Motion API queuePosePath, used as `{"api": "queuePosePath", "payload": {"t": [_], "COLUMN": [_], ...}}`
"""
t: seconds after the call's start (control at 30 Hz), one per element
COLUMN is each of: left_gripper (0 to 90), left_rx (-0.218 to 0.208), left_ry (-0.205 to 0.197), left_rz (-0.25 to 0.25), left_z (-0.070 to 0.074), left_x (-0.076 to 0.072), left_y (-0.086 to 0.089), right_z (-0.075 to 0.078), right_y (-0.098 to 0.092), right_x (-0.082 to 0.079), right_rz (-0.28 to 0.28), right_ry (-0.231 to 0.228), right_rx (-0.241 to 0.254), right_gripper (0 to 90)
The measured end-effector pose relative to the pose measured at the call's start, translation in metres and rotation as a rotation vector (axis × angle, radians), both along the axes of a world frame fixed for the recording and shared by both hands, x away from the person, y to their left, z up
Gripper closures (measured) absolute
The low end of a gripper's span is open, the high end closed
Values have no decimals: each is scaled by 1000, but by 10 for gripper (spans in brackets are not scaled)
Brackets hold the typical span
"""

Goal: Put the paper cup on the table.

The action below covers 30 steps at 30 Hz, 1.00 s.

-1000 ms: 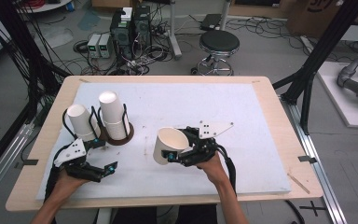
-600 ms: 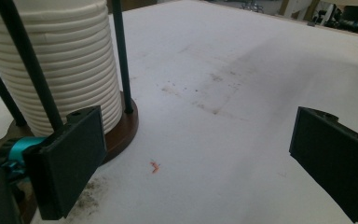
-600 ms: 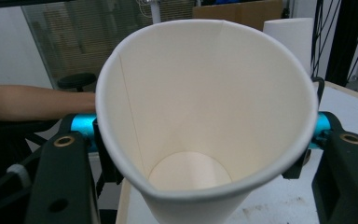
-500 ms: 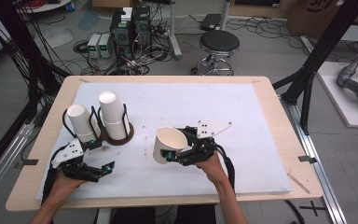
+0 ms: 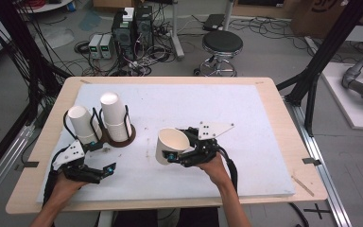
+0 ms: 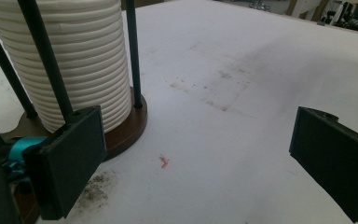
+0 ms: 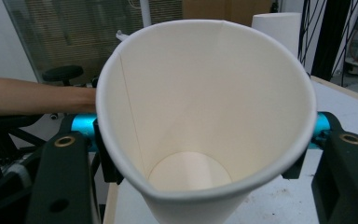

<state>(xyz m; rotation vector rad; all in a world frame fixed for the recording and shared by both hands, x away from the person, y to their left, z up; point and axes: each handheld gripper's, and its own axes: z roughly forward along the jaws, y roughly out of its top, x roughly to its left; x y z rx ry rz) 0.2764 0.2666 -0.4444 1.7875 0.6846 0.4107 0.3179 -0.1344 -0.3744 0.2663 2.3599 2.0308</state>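
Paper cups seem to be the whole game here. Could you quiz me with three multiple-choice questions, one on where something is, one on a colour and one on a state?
1. Where does the wooden holder with the stacks of cups stand?
A. near the table's left edge
B. at the far right corner
C. on the stool

2. What colour is the paper cup in the right tool?
A. red
B. white
C. blue

3. How is the left tool?
A. shut on a cup
B. shut on a rod
C. open, nothing between its pads

Answers:
1. A: the high view shows it on the left part of the table, ahead of the left hand.
2. B: the cup is white inside and out in the right gripper view.
3. C: the left gripper view shows its pads wide apart over bare table.
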Motion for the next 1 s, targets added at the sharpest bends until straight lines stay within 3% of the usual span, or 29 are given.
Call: {"api": "queuePosePath", "payload": {"t": [0.67, 1.0], "left_gripper": [37, 37], "left_rx": [-9, -24], "left_ry": [-4, -3], "left_rz": [3, 15], "left_z": [-4, -7], "left_x": [1, 1], "left_y": [0, 3], "right_z": [-6, -14], "right_y": [10, 20], "right_x": [7, 15], "right_rz": [-94, -141], "right_ry": [-7, -9], "right_rx": [-64, -135], "right_gripper": [347, 347]}}
